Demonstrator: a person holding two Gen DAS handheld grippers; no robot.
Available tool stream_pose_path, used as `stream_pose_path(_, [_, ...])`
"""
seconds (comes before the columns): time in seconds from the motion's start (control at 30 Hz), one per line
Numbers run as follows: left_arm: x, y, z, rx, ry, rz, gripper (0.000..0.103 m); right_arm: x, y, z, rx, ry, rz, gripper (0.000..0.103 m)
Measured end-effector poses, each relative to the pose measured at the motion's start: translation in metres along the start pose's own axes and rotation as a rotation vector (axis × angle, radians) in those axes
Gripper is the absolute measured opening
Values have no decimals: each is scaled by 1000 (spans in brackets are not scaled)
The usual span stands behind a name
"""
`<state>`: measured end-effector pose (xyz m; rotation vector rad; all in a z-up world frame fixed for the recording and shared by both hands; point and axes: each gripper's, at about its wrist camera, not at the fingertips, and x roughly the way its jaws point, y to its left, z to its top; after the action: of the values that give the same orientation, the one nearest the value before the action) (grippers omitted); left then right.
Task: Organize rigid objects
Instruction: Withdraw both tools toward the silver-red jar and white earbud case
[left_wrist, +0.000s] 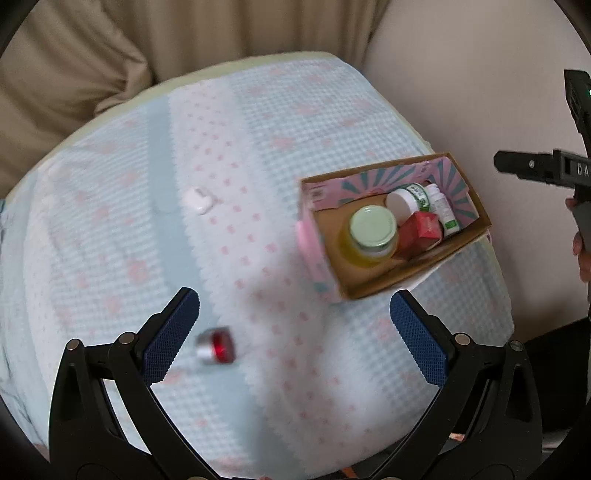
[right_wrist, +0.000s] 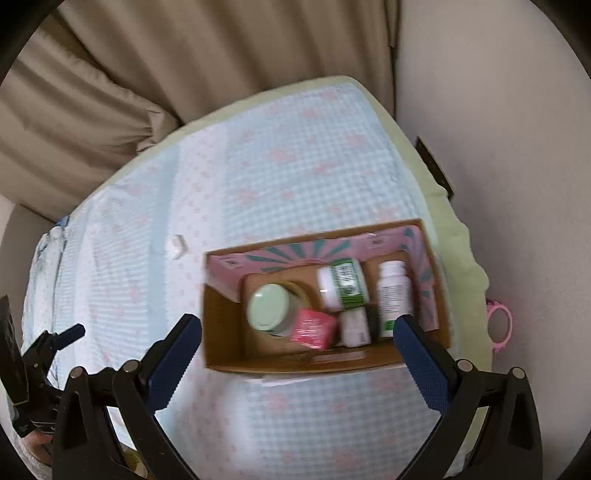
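While spread wide, both tools (left_wrist: 293, 325) (right_wrist: 297, 345) above the cloth (left_wrist: 258, 155)

Soft, even daylight, faint shadows, heavy fisheye bending at edges; both views slightly motion-blurred, perhaps.

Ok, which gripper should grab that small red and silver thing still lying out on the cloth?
Left. The left gripper is open with the red and silver item just inside its left finger, while the right gripper hangs open over the box.
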<state>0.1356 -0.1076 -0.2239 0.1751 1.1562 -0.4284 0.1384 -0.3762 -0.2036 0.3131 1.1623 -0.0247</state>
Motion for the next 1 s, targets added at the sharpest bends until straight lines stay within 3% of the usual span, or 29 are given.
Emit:
stream_pose_path(0.23, [-36, 50, -39, -82, -33, 115, 103, -15, 67, 2, -130, -30, 15, 103])
stream_pose_path(0.5, [-35, 90, -73, -232, -16, 126, 103, 2, 150, 15, -369, -19, -2, 103])
stream_pose_path(0.73, [-18, 101, -90, -325, 8, 145, 103, 53, 198, 38, -484, 66, 55, 103])
stream_pose_path(1.0, [40, 107, -100, -426, 67, 129, 103, 135, 244, 61, -602, 179, 71, 103])
